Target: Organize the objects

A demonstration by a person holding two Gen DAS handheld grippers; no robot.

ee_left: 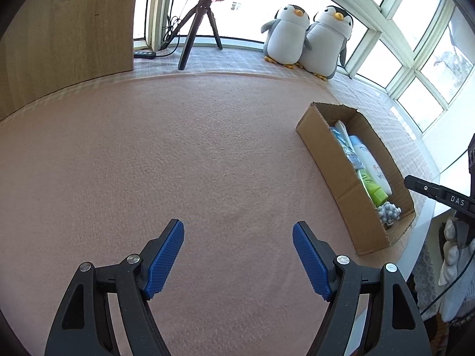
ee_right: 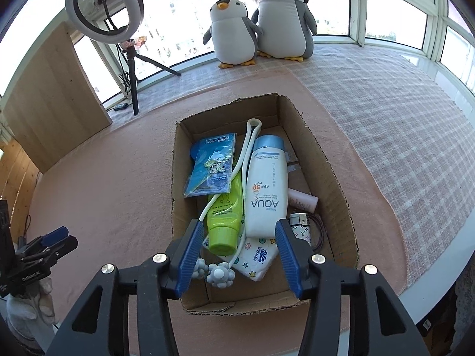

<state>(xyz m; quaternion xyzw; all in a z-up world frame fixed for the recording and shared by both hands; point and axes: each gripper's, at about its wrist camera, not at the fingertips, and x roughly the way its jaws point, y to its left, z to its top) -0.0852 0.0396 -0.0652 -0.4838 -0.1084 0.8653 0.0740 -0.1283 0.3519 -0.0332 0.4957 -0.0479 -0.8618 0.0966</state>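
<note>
Hovering our spread right gripper [ee_right: 239,249] over the cardboard box [ee_right: 338,184], we find the sunscreen bottle [ee_right: 267,190] lengthwise at frame centre; our left gripper [ee_left: 238,255], also spread, sits farther off.

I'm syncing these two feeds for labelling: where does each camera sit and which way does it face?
Left wrist: on the left gripper, jaws open, low over the pink mat, facing the window; the right gripper pokes in at the right edge.
Right wrist: on the right gripper, jaws open, looking down into the cardboard box; the left gripper and a gloved hand show at lower left.
Shared: box, mat, two penguin plushies, tripod.
</note>
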